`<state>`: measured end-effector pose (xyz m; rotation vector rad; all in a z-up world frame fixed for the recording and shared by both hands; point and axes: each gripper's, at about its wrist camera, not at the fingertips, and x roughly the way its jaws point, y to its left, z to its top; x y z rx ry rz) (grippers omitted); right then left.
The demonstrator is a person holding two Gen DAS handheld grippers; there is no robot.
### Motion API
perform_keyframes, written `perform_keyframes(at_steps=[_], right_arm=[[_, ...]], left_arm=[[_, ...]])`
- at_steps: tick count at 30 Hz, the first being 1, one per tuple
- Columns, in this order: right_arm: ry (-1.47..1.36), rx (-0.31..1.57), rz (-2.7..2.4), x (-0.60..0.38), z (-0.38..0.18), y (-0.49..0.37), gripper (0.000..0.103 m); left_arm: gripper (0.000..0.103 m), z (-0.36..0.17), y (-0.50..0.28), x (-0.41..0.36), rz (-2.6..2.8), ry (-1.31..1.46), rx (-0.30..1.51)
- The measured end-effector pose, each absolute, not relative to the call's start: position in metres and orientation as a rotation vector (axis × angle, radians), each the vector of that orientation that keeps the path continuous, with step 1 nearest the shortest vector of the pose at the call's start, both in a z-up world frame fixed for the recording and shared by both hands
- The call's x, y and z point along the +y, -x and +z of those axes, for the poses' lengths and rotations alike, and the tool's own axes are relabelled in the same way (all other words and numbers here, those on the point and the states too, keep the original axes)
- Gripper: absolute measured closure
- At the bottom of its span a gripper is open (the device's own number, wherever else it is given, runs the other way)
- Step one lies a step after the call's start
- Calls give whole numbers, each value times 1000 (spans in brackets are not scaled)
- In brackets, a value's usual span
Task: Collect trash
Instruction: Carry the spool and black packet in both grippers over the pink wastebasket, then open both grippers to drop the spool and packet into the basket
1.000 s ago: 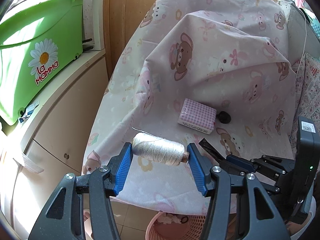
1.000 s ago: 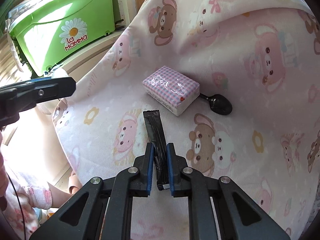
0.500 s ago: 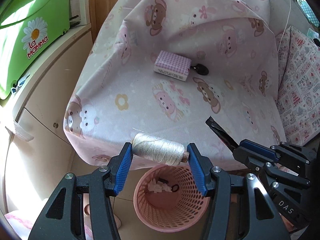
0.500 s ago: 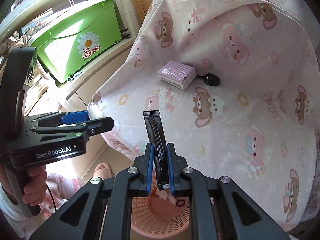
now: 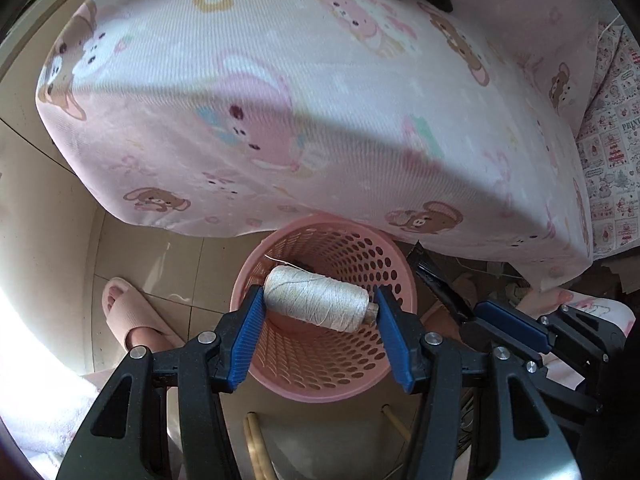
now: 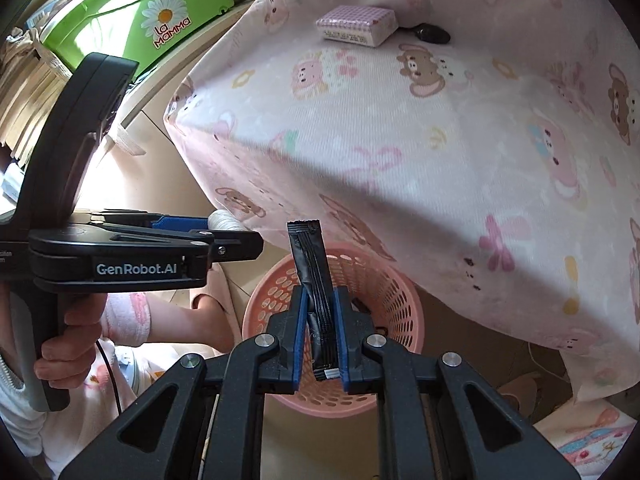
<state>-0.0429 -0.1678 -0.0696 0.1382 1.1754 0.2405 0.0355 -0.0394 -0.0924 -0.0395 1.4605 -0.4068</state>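
Note:
My left gripper [image 5: 318,306] is shut on a spool of white thread [image 5: 316,300], held crosswise right over the mouth of a pink perforated basket [image 5: 320,368] on the floor. My right gripper [image 6: 320,312] is shut on a black sachet [image 6: 314,288] that sticks up between its blue pads, above the same pink basket [image 6: 384,292]. In the left wrist view the right gripper [image 5: 472,318] and its black sachet [image 5: 436,280] reach in beside the basket's right rim. In the right wrist view the left gripper [image 6: 236,240] comes in from the left with the spool's end [image 6: 224,220] showing.
A bed under a pink bear-print sheet [image 5: 320,100] overhangs the basket. On it lie a pink checked tissue pack [image 6: 356,28] and a small black object [image 6: 432,34]. A green bin [image 6: 132,12] stands on a cabinet. A pink slipper [image 5: 128,320] is left of the basket.
Both grippers have dropped off the bed edge and tipped downward; the basket now lies directly under the spool and the sachet. Both grips are unchanged.

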Motion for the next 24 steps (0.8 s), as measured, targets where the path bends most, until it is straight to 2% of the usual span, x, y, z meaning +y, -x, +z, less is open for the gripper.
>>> perform_keyframes(at_steps=[12, 15, 17, 19, 24], right_arm=[[-95, 1292, 183, -161, -121, 36, 88], [-100, 1305, 186, -162, -124, 35, 84], [-99, 1306, 178, -163, -124, 35, 77], [-102, 1300, 171, -166, -124, 34, 75], [-118, 1268, 141, -177, -117, 34, 71]], left_arm=[[48, -163, -33, -42, -327, 65, 1676], [35, -167, -33, -40, -314, 78, 1699], [33, -167, -35, -40, -305, 83, 1698], [27, -164, -37, -38, -297, 91, 1693], [26, -153, -40, -33, -262, 70, 1635]])
